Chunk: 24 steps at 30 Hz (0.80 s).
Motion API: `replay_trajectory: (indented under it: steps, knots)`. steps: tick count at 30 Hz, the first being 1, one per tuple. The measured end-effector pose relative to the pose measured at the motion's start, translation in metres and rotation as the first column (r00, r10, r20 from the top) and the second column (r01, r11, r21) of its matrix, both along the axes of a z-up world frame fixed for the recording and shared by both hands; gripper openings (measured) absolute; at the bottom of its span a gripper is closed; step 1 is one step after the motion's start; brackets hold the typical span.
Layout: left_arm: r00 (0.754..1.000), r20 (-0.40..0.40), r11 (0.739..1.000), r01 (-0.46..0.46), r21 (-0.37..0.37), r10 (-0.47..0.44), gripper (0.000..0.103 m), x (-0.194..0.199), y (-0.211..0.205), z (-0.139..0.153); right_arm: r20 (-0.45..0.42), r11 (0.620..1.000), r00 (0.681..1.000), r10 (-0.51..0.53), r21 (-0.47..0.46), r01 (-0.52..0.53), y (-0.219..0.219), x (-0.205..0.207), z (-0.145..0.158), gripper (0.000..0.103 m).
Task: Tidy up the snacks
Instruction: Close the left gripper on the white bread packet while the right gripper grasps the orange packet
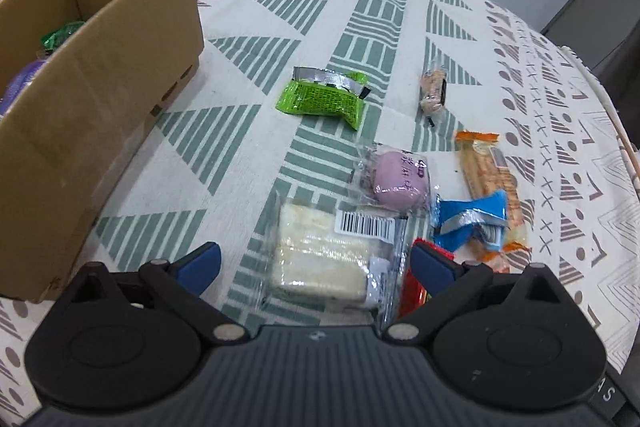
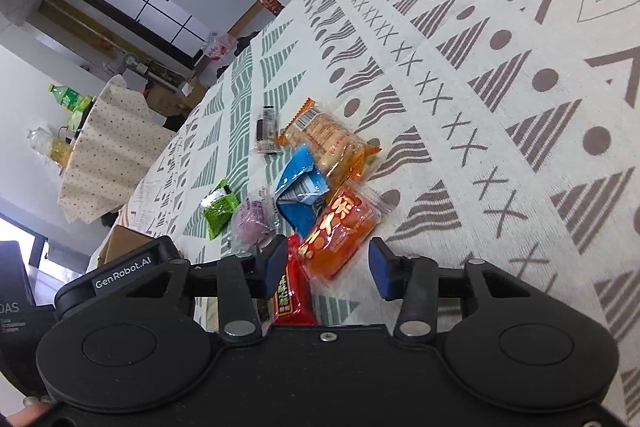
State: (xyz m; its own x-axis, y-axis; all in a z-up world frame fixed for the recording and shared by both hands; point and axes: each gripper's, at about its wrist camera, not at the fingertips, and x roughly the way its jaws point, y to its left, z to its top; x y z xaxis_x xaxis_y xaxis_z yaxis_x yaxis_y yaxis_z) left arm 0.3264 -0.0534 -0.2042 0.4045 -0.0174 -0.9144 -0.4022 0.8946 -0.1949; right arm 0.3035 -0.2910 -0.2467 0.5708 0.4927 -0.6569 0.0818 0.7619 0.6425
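The left gripper (image 1: 316, 263), black with blue pads, hung over a round table under a cream tablecloth (image 1: 248, 131) printed with green and brown triangles, its jaws spread wide on either side of a clear-wrapped pale sandwich cake with a barcode label (image 1: 324, 251), neither pad touching the wrap. Just beyond that cake lay a round lilac cake in clear film (image 1: 400, 179), and to its right a crumpled blue foil packet (image 1: 472, 223) rested partly on a long orange-ended cracker pack (image 1: 488, 179). Farther out a bright green foil packet (image 1: 320, 97) sat alone on the cloth, with a small clear-wrapped brown snack (image 1: 432, 91) well apart to its right. An open brown cardboard box (image 1: 100, 83) stood at the left edge of the table, holding a green packet (image 1: 60, 35) and something purple (image 1: 20, 83) that the wall largely hid. The right gripper (image 2: 328, 267) stood part open, its jaws apart around the near end of a glossy orange packet with gold lettering (image 2: 340, 227); neither pad appeared to press on it. A red packet (image 2: 292, 291) lay directly against the inner face of its left finger (image 2: 276, 263). From that side the blue packet, the cracker pack, the lilac cake and the green packet lay clustered just ahead.
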Motion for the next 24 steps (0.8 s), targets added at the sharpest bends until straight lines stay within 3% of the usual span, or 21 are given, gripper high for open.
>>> replay_trajectory:
  steps: [9, 11, 16, 24]
  knots:
    - [1.0, 0.008, 1.0, -0.003, -0.004, 0.003, 0.093, -0.002, 0.001, -0.008, 0.026, 0.999, 1.0, 0.007, -0.037, -0.006, 0.009, 0.01, -0.003, 0.045]
    - [1.0, 0.02, 1.0, -0.003, 0.001, 0.003, 0.089, -0.003, 0.001, -0.007, 0.033, 0.999, 0.999, 0.009, -0.054, -0.007, 0.011, 0.012, -0.002, 0.045]
    - [0.999, 0.042, 1.0, 0.008, 0.013, -0.009, 0.065, -0.007, 0.0, -0.004, 0.046, 0.996, 0.999, 0.003, -0.094, 0.002, 0.018, 0.014, 0.0, 0.045]
    - [0.998, 0.056, 1.0, 0.0, -0.001, 0.0, 0.057, -0.016, 0.007, 0.001, 0.066, 0.973, 0.996, -0.059, -0.221, 0.072, 0.022, 0.013, 0.007, 0.045]
